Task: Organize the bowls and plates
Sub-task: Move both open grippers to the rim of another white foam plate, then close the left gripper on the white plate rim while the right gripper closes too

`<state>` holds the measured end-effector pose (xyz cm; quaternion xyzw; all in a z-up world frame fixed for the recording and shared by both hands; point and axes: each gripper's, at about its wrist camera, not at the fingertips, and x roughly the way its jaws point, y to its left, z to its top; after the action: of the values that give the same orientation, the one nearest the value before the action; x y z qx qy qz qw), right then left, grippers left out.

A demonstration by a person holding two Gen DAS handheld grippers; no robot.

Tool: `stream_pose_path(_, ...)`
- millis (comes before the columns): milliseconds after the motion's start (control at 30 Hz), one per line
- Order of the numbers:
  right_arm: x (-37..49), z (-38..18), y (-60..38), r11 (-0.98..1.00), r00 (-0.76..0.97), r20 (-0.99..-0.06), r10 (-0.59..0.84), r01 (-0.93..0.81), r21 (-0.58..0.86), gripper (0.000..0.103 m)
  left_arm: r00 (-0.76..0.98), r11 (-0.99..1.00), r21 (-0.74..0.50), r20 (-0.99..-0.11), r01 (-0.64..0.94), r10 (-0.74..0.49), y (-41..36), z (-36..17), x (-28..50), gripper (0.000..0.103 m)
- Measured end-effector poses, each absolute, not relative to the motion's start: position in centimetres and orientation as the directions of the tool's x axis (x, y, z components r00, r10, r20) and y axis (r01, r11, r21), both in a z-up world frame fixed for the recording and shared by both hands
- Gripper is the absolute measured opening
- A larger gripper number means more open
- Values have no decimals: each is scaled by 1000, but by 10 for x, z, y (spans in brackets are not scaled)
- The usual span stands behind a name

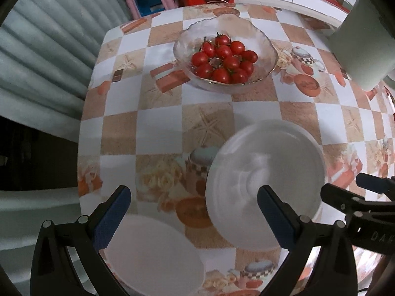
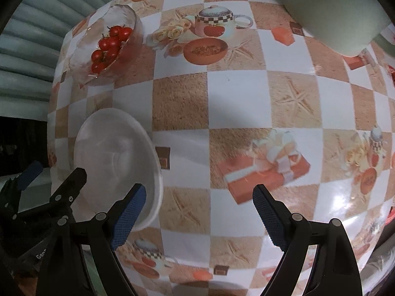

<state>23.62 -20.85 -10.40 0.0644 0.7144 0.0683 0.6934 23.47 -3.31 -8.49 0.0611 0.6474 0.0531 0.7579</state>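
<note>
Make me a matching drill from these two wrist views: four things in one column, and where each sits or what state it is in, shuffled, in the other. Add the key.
Things
1. glass bowl
2. white bowl
3. white plate
4. left gripper

Descriptions
A. open, holding nothing
B. holds cherry tomatoes
C. at the table's near edge, under the left finger
D. empty, mid-table, behind the gripper's right finger

Pairs: 1-B, 2-D, 3-C, 4-A

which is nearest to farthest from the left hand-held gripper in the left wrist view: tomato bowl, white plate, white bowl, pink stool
From the left hand-held gripper:
1. White plate and white bowl: too close to call; plate low left, bowl right, by the right finger.
2. Tomato bowl: mid-table, ahead.
3. Pink stool: beyond the table's far edge.
</note>
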Motion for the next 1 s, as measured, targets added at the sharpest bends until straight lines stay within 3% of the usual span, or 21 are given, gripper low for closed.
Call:
stream_pose_path(200, 242, -122, -198, 980, -51, -979, 198, -22, 199, 89, 103, 990, 143, -985, 15, 141, -32, -108, 244, 90)
stream_pose_path(367, 244, -130, -202, 977, -68, -975, 211, -17, 213, 61, 76, 991, 126, -990, 42, 122, -38, -121, 248, 69)
stream_pose_path(467, 244, -131, -205, 966, -63, -965, 256, -9, 257, 54, 54, 995, 92, -995, 46, 89, -42, -127, 247, 51)
stream_pose_path(533, 244, -129, -202, 958, -60, -957, 283, -35, 285, 38, 40, 997, 66, -997, 51, 64, -47, -131, 246, 34)
stream_pose_path(667, 242, -126, -191, 959, -63, -964, 259, -102, 264, 15, 48, 995, 66, -997, 74, 62, -58, -130, 243, 31)
stream_pose_path(1000, 212, -126, -219, 968, -94, -975, 202, -132, 213, 15, 39, 992, 48, -998, 121, 44, -103, -131, 198, 30)
